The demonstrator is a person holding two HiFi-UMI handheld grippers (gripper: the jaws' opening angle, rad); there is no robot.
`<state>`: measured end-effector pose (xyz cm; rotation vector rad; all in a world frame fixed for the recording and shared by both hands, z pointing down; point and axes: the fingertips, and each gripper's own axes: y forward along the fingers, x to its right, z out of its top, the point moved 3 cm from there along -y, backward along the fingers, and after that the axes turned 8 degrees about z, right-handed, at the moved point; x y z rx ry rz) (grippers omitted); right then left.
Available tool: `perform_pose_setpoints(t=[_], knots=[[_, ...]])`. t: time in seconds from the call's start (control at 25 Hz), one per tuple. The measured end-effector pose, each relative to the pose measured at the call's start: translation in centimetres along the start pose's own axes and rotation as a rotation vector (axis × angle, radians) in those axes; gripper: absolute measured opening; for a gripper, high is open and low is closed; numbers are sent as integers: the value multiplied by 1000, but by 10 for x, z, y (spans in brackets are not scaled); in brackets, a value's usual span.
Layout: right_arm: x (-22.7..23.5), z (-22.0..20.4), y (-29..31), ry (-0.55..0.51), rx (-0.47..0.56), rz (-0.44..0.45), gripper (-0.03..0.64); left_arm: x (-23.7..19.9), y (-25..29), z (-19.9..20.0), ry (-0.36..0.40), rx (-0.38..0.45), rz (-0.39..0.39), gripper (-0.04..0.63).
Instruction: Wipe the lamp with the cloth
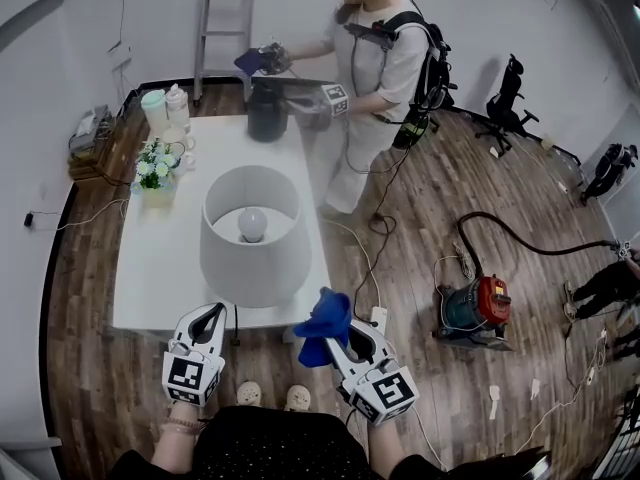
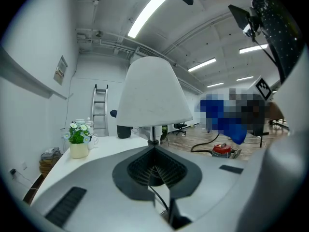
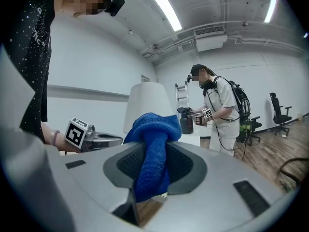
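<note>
1. Lamp (image 1: 252, 233): white tapered shade, round bulb (image 1: 252, 223) showing inside, standing by the tabletop's (image 1: 150, 268) near edge.
2. Your left tool (image 1: 211, 313) has its jaws together and empty, at that near edge just below the shade.
3. Your right tool (image 1: 338, 330) is clamped on the blue cloth (image 1: 325, 320), just beside the shade's right side.

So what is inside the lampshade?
A round white bulb shows through the open top of the lampshade. Whatever holds the bulb from below is covered.
</note>
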<state>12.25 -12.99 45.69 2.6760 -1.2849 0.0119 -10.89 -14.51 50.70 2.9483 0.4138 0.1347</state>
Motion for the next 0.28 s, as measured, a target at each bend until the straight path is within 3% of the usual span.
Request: perform_pose_setpoints(t=[0.28], knots=[[2,3,9,-7,30,0,117,1,-1,-2,-3,4,-18,8]])
